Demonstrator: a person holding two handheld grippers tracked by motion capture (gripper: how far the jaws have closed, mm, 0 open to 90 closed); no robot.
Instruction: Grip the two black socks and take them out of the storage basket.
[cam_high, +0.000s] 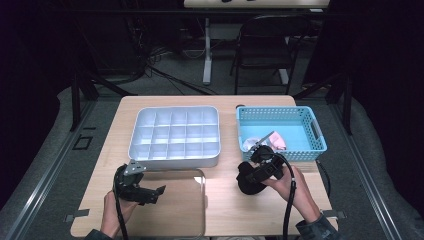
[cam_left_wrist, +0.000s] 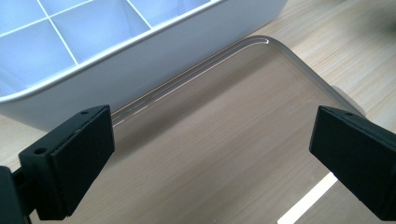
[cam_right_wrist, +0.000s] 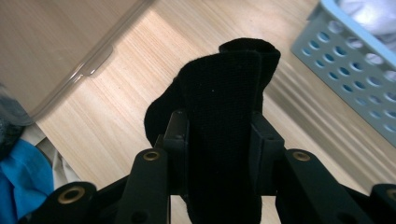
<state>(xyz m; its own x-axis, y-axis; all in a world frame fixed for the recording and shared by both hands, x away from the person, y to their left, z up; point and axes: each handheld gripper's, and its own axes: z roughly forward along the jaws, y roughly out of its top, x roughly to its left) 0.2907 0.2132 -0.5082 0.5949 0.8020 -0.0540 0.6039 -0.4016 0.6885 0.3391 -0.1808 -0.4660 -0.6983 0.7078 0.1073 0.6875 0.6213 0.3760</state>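
The right tool (cam_high: 256, 172) is squeezed shut on a black sock (cam_right_wrist: 224, 116). The sock is folded over and sits between the two black jaws, with its top end poking out past them. In the high view the sock (cam_high: 248, 184) hangs just above the wooden table (cam_high: 227, 200), near the person's right hand (cam_high: 295, 187). It is just in front of the blue basket (cam_high: 316, 131), on the near side of it. Some pink and white cloth (cam_high: 272, 140) lies inside the basket.

The left tool (cam_high: 145, 192) is wide open and holds nothing. It hovers over a clear tray (cam_left_wrist: 280, 53) on the near left part of the table. Just behind the clear tray sits a white box (cam_high: 145, 127) with many small square spaces
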